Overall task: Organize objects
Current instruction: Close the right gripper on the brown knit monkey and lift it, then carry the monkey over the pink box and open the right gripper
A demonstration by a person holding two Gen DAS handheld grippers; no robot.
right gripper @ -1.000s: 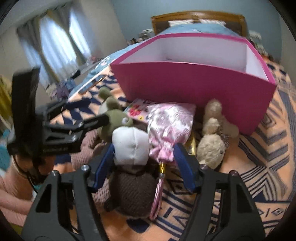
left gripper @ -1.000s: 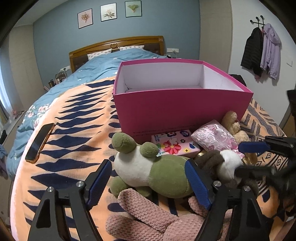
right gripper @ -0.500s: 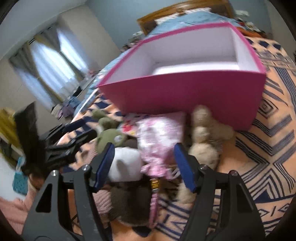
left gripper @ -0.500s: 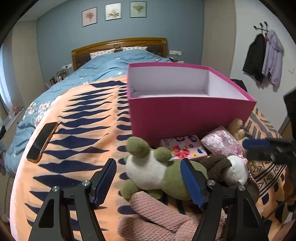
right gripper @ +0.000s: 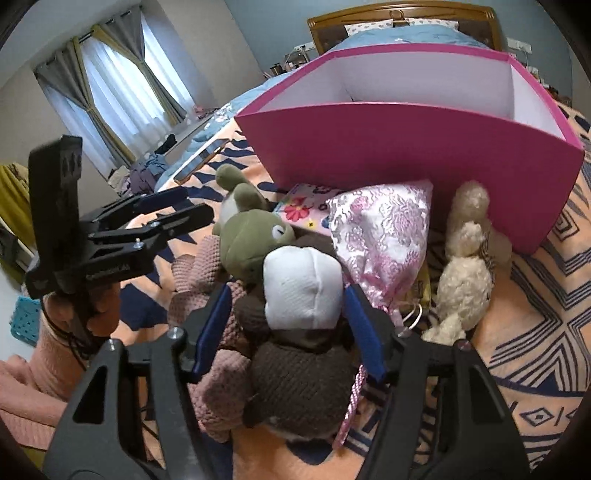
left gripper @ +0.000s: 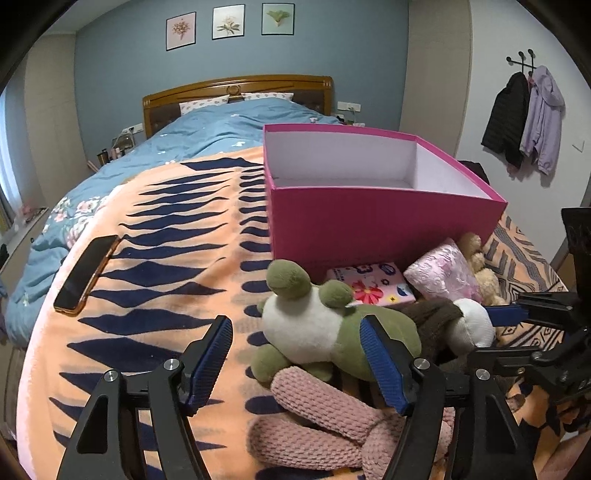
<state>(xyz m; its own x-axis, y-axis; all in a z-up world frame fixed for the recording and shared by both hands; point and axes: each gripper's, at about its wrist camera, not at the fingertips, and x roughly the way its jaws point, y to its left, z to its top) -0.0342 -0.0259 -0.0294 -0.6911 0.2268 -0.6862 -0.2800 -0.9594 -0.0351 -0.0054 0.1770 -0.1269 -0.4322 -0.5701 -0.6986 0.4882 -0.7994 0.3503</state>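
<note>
Box (left gripper: 369, 218): ahead of both tongs, empty, ready for toys.
Right tongs (right gripper: 286, 325): closing around brown-white plush (right gripper: 303, 288), pads flanking, for lifting.
Left tongs (left gripper: 295, 360): parted, holding nothing, green plush (left gripper: 332, 332) between.

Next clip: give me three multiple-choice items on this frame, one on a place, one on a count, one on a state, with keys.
1. Where does the phone lie?
A. on the orange blanket
B. in the box
C. on a pillow

2. How many framed pictures hang above the headboard?
A. two
B. three
C. five

3. How is the pink box?
A. lidded
B. full of toys
C. open, nothing visible inside

Key: 1 A, it lies flat on the blanket left of the box. 2 B, three frames in a row. 3 C, only bare white walls show.
</note>
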